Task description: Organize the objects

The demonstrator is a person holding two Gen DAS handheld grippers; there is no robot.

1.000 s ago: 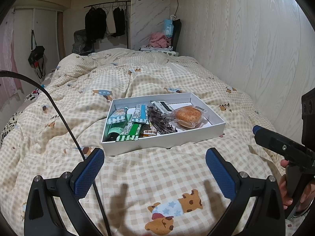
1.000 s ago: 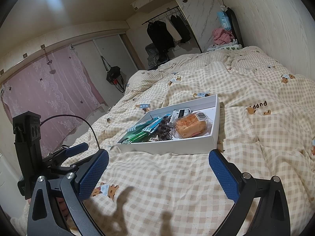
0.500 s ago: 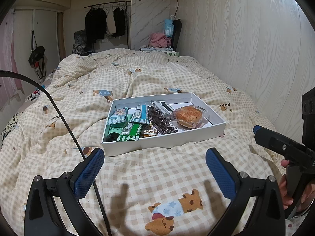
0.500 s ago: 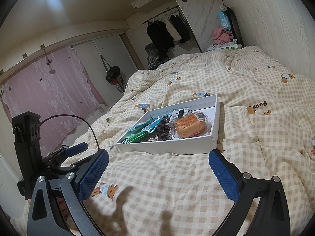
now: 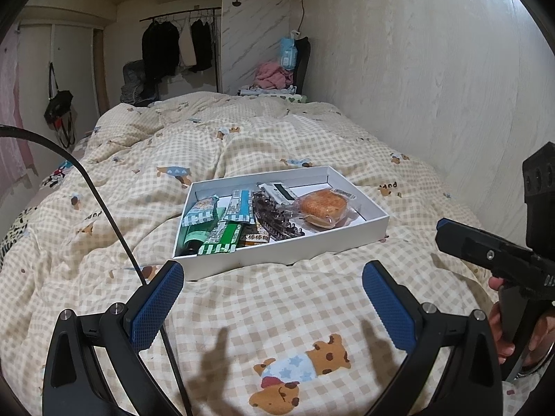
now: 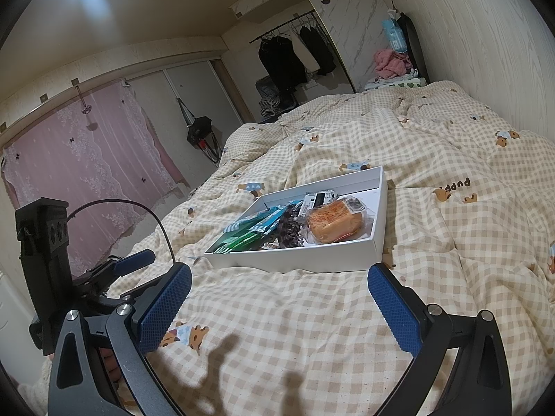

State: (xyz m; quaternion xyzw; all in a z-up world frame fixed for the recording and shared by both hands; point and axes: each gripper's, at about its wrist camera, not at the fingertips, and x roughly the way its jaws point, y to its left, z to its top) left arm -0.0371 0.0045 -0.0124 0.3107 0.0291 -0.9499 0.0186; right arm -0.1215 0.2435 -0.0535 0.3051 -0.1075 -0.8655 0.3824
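A white shallow box (image 5: 277, 256) (image 6: 378, 208) lies on the checked bed cover. It holds a wrapped orange bun (image 5: 322, 206) (image 6: 334, 223), a dark hair claw (image 5: 274, 216) (image 6: 289, 230), blue-striped packets (image 5: 201, 211), green packets (image 5: 222, 239) and a white packet (image 5: 277, 192). My left gripper (image 5: 273, 289) is open and empty, just short of the box's near wall. My right gripper (image 6: 279, 294) is open and empty, also just short of the box. Each gripper shows at the edge of the other's view.
The bed cover (image 5: 295, 312) with bear prints fills the foreground. A wood-pattern wall (image 5: 433, 69) runs along the right. A clothes rack (image 5: 177, 45) and pink curtain (image 6: 79, 152) stand far off. A black cable (image 5: 104, 201) hangs at the left.
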